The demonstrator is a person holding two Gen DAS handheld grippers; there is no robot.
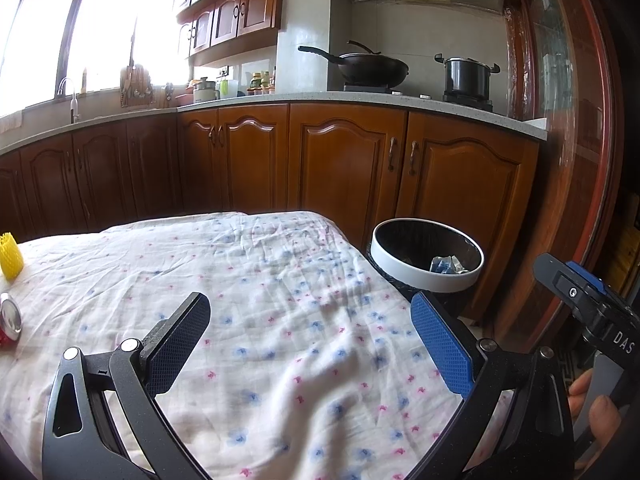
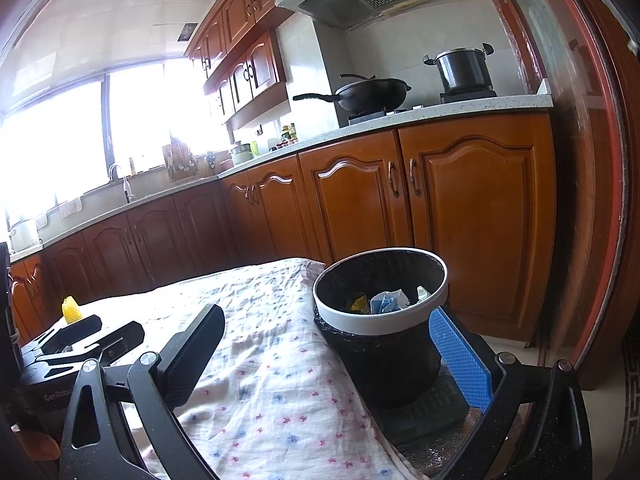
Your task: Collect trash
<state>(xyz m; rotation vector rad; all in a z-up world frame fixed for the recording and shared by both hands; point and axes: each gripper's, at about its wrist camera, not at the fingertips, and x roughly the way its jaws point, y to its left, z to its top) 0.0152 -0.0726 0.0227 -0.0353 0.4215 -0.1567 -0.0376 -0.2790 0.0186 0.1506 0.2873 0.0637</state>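
Observation:
A yellow foam fruit net [image 1: 11,256] stands at the table's far left; it also shows small in the right wrist view [image 2: 71,309]. A red drink can [image 1: 9,325] lies at the left edge, nearer to me. My left gripper [image 1: 310,324] hovers open and empty over the flowered cloth. The black bin with a white rim [image 2: 380,320] stands beside the table's right end, with blue, white and yellow scraps [image 2: 386,300] inside. My right gripper [image 2: 328,332] is open and empty, just in front of the bin, which also shows in the left wrist view [image 1: 426,276].
The flowered cloth [image 1: 260,280] covers the table. Brown cabinets [image 1: 340,160] run behind, under a counter with a wok [image 1: 368,66] and a pot [image 1: 466,74]. A red door frame [image 2: 592,200] stands at the right. A hand [image 1: 596,408] holds the right gripper's body [image 1: 588,304].

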